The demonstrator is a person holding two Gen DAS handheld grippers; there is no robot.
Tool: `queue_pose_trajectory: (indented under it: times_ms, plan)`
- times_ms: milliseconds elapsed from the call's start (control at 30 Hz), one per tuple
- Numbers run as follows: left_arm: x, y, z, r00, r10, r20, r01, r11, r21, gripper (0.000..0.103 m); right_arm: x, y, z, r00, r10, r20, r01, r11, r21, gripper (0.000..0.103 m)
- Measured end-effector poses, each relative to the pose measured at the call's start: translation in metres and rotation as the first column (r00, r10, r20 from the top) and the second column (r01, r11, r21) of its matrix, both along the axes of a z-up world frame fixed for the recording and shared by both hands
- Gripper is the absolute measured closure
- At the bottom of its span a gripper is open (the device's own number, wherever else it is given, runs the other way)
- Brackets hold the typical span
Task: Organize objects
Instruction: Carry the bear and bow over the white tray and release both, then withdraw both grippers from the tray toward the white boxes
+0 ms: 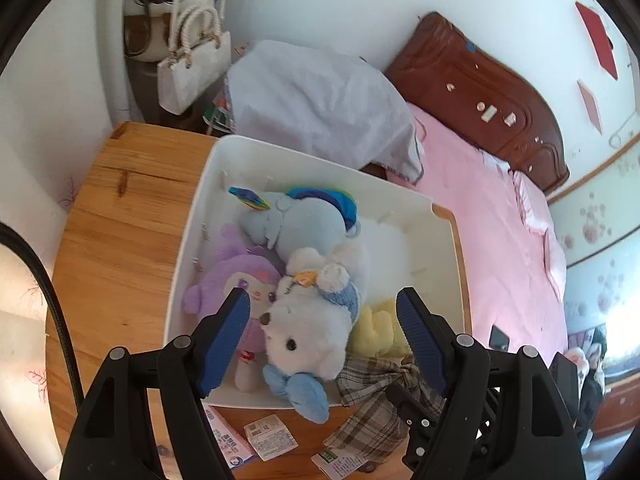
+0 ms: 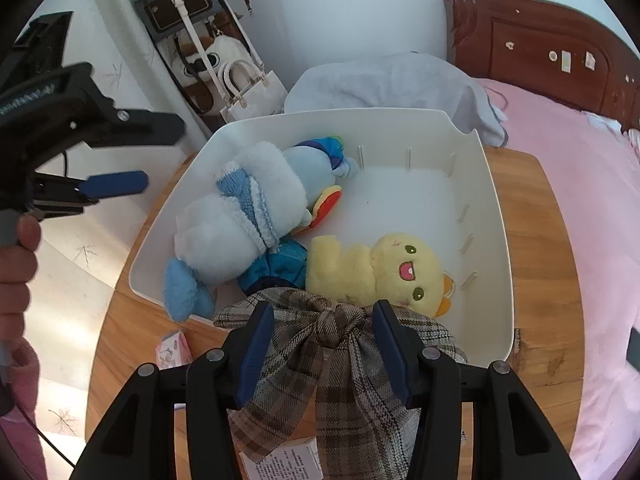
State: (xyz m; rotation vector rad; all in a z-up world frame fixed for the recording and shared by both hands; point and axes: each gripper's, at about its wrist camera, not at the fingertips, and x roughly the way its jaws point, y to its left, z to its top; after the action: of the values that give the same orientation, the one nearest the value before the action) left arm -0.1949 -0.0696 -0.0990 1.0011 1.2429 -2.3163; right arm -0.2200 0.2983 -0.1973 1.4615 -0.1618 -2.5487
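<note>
A white plastic bin point(image 1: 192, 216) point(image 2: 496, 208) stands on a round wooden table point(image 1: 120, 216) point(image 2: 536, 240). It holds a white bear with a blue scarf point(image 1: 308, 332) point(image 2: 236, 216), a light blue plush point(image 1: 300, 224) point(image 2: 308, 168), a purple plush point(image 1: 236, 276) and a yellow plush point(image 1: 376, 328) point(image 2: 380, 268). A plaid cloth bow point(image 1: 372, 396) point(image 2: 332, 352) lies over the bin's near rim. My left gripper point(image 1: 324, 320) is open above the white bear; it also shows in the right wrist view point(image 2: 132, 156). My right gripper point(image 2: 324, 328) is open, its fingers on either side of the bow's knot.
Paper tags point(image 1: 270, 436) and a pink packet point(image 2: 174, 348) lie on the table by the bin. A bed with a pink sheet point(image 1: 488, 232) and wooden headboard point(image 1: 480, 92) is to the right. A white handbag point(image 1: 192, 68) hangs at the back.
</note>
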Motion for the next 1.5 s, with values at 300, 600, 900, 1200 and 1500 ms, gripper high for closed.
queue_pose_trajectory:
  times_ms: [300, 600, 900, 1200, 1500]
  plan:
    - [0.029, -0.006, -0.003, 0.998, 0.059, 0.019, -0.058, 0.998, -0.034, 0.024, -0.006, -0.006, -0.007, 0.998, 0.001, 0.070, -0.004, 0.999, 0.054, 0.067]
    - [0.060, -0.005, -0.021, 0.992, 0.104, 0.071, -0.104, 0.995, -0.010, 0.024, -0.006, -0.009, -0.006, 0.998, 0.012, 0.067, -0.018, 0.997, 0.081, 0.081]
    - [0.089, -0.004, -0.030, 0.982, 0.168, 0.085, -0.168, 0.986, -0.007, 0.024, -0.006, -0.011, 0.005, 0.999, 0.031, 0.043, -0.036, 0.992, 0.124, 0.083]
    - [0.098, 0.006, -0.043, 0.975, 0.194, 0.113, -0.195, 0.981, 0.001, 0.024, -0.020, 0.005, 0.040, 0.998, -0.005, -0.062, 0.014, 0.990, 0.142, 0.102]
    - [0.105, 0.023, -0.064, 0.965, 0.177, 0.192, -0.185, 0.982, 0.028, 0.024, -0.039, 0.016, 0.051, 0.994, -0.018, -0.110, 0.035, 0.987, 0.156, 0.102]
